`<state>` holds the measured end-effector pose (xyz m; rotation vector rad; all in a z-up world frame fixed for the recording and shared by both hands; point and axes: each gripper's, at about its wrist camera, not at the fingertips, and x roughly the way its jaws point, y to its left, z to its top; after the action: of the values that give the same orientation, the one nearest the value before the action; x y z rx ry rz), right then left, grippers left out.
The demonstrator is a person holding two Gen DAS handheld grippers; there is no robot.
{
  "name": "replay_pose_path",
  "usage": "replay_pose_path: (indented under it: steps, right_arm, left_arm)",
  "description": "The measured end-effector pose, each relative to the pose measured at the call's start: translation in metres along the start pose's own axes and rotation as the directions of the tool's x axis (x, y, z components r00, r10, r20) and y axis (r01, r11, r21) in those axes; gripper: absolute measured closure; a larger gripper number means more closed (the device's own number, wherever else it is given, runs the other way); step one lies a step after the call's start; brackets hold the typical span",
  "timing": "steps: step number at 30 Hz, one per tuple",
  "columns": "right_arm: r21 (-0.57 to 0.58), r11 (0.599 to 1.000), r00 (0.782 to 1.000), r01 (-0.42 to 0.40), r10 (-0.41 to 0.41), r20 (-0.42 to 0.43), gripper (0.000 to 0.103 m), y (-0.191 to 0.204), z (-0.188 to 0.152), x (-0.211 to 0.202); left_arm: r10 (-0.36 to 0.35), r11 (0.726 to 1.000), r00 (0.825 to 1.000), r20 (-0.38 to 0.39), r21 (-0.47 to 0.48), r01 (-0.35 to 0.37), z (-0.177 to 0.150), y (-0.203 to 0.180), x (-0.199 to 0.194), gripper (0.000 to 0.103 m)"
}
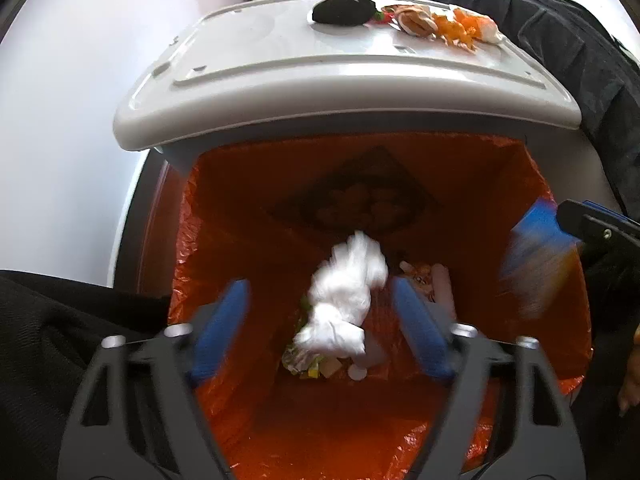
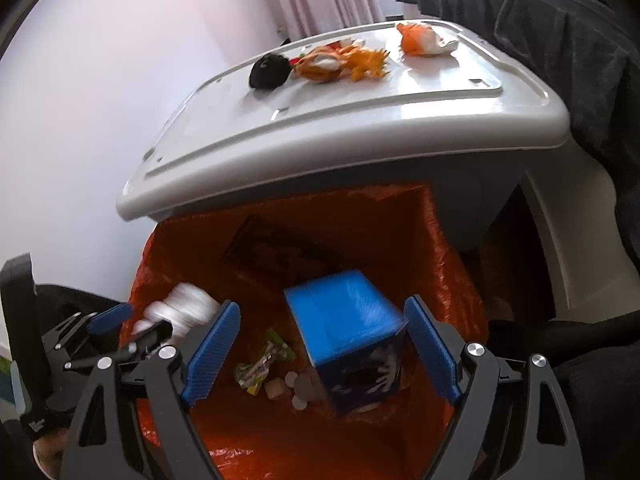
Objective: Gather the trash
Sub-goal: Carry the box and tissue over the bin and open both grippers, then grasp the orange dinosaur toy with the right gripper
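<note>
Left wrist: crumpled white plastic bag (image 1: 344, 300)

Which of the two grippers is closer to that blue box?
Right. The blue box sits between the right gripper's open fingers; the left gripper is off to its side, around the white bag.

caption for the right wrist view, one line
Open right gripper drops a blue cardboard box into the orange-lined bin.
</note>
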<state>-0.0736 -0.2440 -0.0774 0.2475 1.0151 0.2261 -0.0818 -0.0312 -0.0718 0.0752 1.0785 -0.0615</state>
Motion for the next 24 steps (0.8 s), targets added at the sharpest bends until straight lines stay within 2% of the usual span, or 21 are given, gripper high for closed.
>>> replay_pose_path:
  steps: [6, 16, 19, 22, 24]
  right_arm:
    - [0.064, 0.998, 0.999, -0.020, 0.018, 0.037, 0.020, -0.012, 0.003, -0.009]
    - [0.075, 0.997, 0.998, -0.023, 0.018, 0.060, 0.020, -0.011, 0.003, -0.016]
    - [0.089, 0.995, 0.997, -0.048, 0.043, 0.063, 0.020, -0.013, 0.009, -0.017]
    - [0.102, 0.991, 0.996, -0.086, 0.083, 0.037, 0.020, -0.019, 0.038, -0.014]
    - [0.051, 0.996, 0.996, -0.068, 0.065, 0.059, 0.020, -0.020, 0.072, -0.016]
  left_arm:
    - [-0.009, 1.000, 1.000, -0.002, -0.009, 0.009, 0.000, 0.003, -0.001, 0.025]
    - [-0.025, 1.000, 0.999, 0.025, -0.011, 0.026, 0.001, 0.002, -0.011, 0.025]
    - [-0.033, 0.999, 0.999, 0.033, -0.008, 0.034, 0.001, 0.001, -0.012, 0.025]
    - [-0.056, 0.998, 0.998, 0.030, -0.020, 0.056, 0.005, 0.001, -0.010, 0.025]
    - [-0.066, 0.997, 0.997, 0.030, -0.023, 0.067, 0.005, 0.001, -0.007, 0.025]
